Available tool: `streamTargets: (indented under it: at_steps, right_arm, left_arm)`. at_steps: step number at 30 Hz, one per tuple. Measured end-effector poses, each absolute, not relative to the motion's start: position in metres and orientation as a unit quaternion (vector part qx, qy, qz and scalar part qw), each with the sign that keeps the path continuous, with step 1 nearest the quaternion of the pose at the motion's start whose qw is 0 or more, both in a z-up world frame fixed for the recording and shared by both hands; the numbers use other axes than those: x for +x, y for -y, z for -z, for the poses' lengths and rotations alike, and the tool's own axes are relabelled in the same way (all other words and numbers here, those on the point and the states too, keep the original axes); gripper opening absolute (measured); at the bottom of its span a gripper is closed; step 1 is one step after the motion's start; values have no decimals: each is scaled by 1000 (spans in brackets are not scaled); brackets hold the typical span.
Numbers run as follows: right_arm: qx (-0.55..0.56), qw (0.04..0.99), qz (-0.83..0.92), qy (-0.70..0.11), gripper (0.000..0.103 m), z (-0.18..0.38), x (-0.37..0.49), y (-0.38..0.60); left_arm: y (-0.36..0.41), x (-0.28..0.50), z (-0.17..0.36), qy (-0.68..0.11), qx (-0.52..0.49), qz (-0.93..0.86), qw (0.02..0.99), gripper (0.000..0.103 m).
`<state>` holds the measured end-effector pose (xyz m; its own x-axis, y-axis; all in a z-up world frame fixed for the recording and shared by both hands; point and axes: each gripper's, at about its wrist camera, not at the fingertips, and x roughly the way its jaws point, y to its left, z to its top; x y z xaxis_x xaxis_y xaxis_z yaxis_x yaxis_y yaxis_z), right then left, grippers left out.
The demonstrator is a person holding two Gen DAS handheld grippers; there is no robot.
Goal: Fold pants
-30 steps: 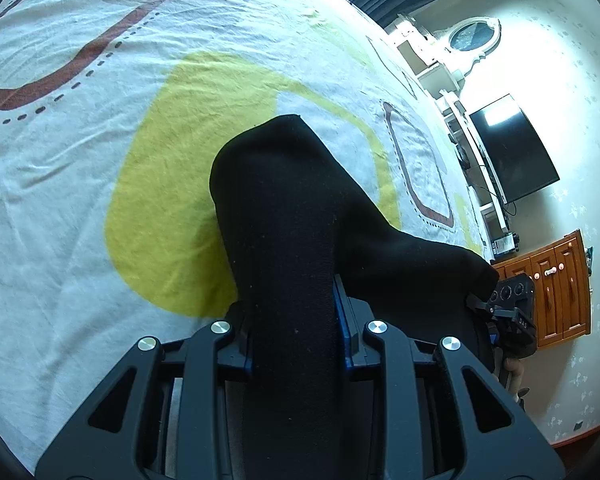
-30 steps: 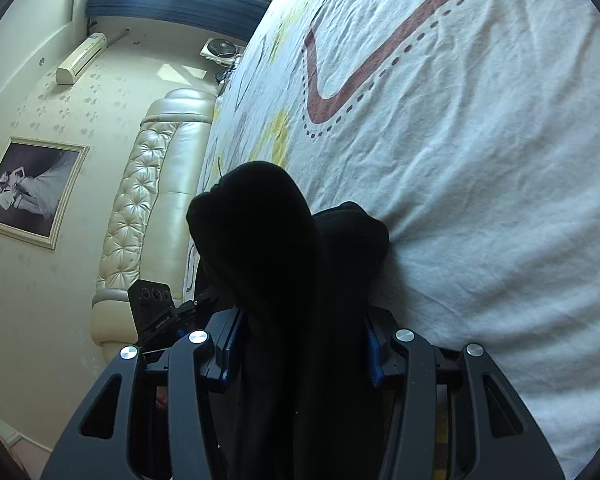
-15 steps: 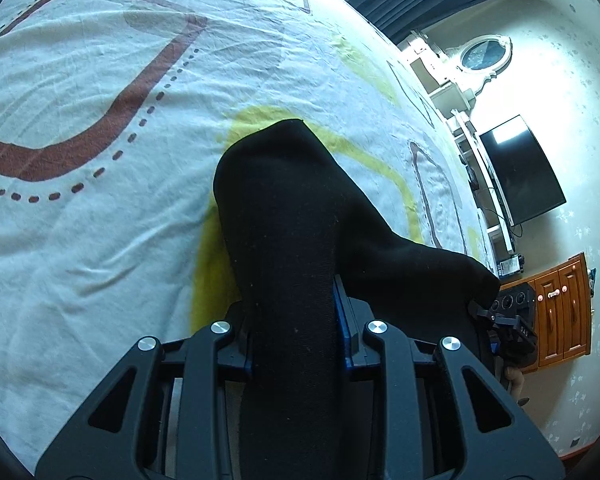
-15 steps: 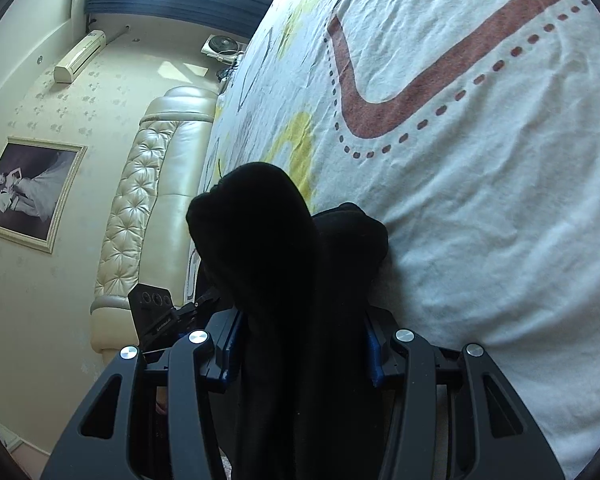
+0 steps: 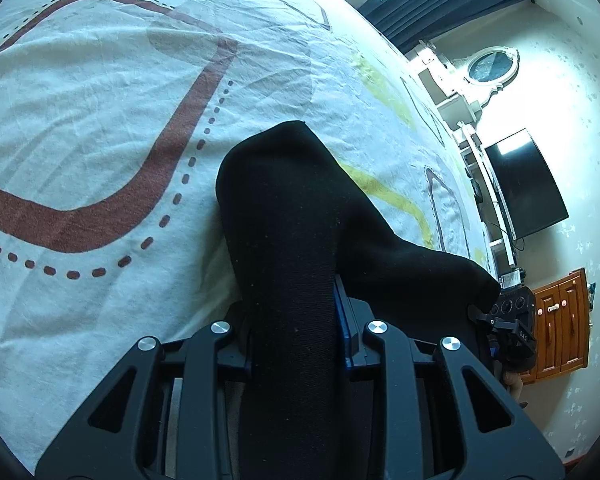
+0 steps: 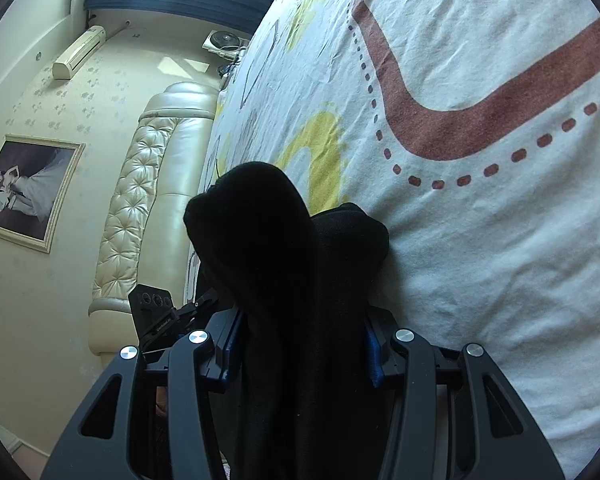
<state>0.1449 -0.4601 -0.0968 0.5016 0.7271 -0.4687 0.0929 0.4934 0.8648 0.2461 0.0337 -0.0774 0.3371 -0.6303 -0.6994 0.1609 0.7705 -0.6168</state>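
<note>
The black pants [image 5: 292, 240] are held by both grippers above the bed. My left gripper [image 5: 296, 320] is shut on a thick bunch of the black cloth, which stands up between its jaws and hides the fingertips. The cloth stretches right toward the other gripper [image 5: 512, 320]. In the right wrist view my right gripper [image 6: 300, 332] is shut on another bunch of the pants [image 6: 284, 248], which bulges up and hides its fingertips. The left gripper [image 6: 160, 316] shows at its left.
The bed sheet [image 5: 100, 120] is white with brown bands, dotted lines and yellow shapes. A padded cream headboard [image 6: 140, 184] lies along the bed's left side. A dark screen [image 5: 524, 184] and a wooden cabinet [image 5: 560, 312] stand by the far wall.
Both grippers, still holding the pants, have moved across the bed: the yellow patch has slid behind the cloth and the brown band has come closer in both views.
</note>
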Motion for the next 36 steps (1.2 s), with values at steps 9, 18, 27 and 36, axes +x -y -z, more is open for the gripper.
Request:
streamTargets:
  at_steps: [9, 18, 27, 36]
  right_arm:
    - [458, 735, -218, -449, 48, 99, 147, 456]
    - [460, 734, -219, -449, 48, 98, 146, 456]
    - [461, 734, -219, -448, 48, 97, 147, 457]
    - [460, 740, -218, -439, 67, 84, 123, 467]
  left_arm:
    - [-42, 248, 79, -517, -235, 251, 784, 29]
    - [-43, 248, 79, -516, -236, 252, 784, 29]
    - [-44, 247, 79, -514, -235, 251, 785, 29]
    - [-61, 219, 75, -513, -269, 278, 766, 52]
